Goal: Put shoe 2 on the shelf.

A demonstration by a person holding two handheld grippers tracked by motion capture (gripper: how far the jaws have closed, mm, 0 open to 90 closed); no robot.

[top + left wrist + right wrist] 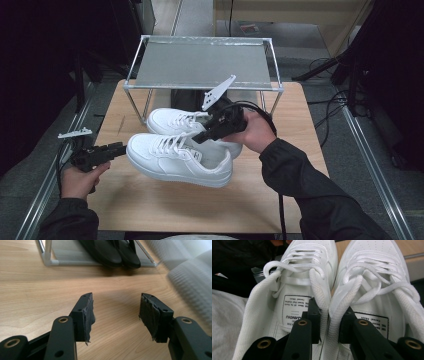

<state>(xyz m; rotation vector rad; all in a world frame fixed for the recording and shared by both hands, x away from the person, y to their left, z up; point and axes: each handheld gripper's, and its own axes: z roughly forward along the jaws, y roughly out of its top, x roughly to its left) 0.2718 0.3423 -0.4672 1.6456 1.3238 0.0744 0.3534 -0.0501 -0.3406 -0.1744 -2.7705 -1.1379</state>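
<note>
A: Right gripper (200, 136) has both white sneakers (182, 152) at once. 1 jaw sits inside each shoe, and the 2 inner collar walls are pinched together between the pads (316, 315).

B: Where's the pair?

A: Off the desk (280, 200), by the look of the high view: the near shoe hangs tilted, toe toward the left hand (80, 181). It's in front of the metal shoe rack (202, 62).

B: Left gripper (116, 312)?

A: Jaws apart, nothing between them, just bare wood under it. It sits low at the left edge of the desk, beside the near shoe's toe.

B: Likely target is the rack's top shelf. The lower level already has black shoes (111, 251) in it.

A: Agreed, as a guess. The grip is on soft collar padding only, so I'd keep the clamp steady and avoid fast swings; the toes are heavy and will pivot around the pinch.

B: Clear the front rail first, then go in. Keep the soles roughly level before setting down.

A: Yes. The toes point away from the right hand (257, 132), so they lead onto the shelf. Set both soles flat before opening, or 1 shoe tips off the edge.

B: Use the left gripper to steady a toe if the pair sags.

A: It's close enough for that.
</note>
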